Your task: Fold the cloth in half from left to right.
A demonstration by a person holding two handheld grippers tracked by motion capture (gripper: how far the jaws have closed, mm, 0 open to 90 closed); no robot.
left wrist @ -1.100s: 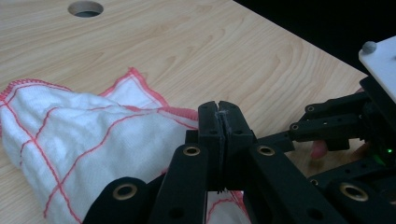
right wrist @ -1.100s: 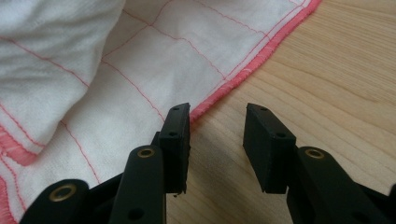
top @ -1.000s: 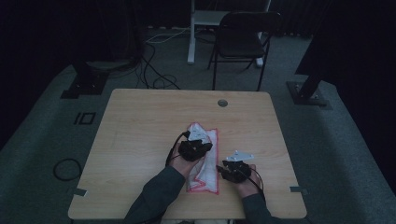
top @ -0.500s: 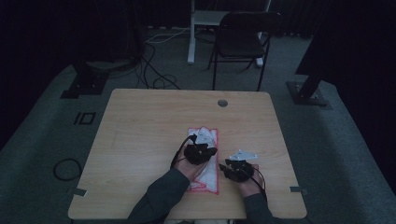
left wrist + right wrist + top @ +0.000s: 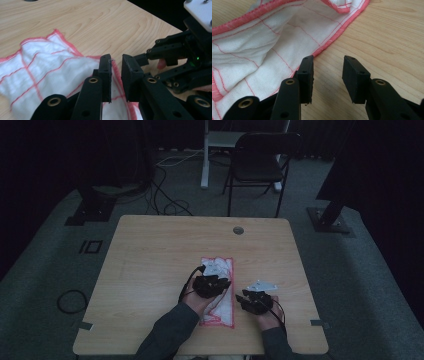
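Note:
A white cloth (image 5: 220,266) with a pink hem and thin pink grid lines lies lengthwise on the wooden table (image 5: 150,270). My left gripper (image 5: 225,284) hovers over the cloth's middle. Its jaws have just been opening and now stand a narrow gap apart (image 5: 116,75), with the pink hem (image 5: 75,51) lying slack under that gap and not pinched. My right gripper (image 5: 241,298) rests on the table just right of the cloth, open (image 5: 328,77), with bare wood between its jaws. Its left fingertip sits at the cloth's hem (image 5: 329,41). The two grippers face each other, close together.
A round cable hole (image 5: 238,230) sits near the table's far edge. Beyond the table stand a dark folding chair (image 5: 262,162) and a white post (image 5: 205,155). Cables (image 5: 167,205) trail on the grey floor, and stand bases (image 5: 330,220) flank the table.
My left gripper has come toward the near edge and slightly right along the cloth. The cloth's raised fold now lies flatter. The right hand has stayed put.

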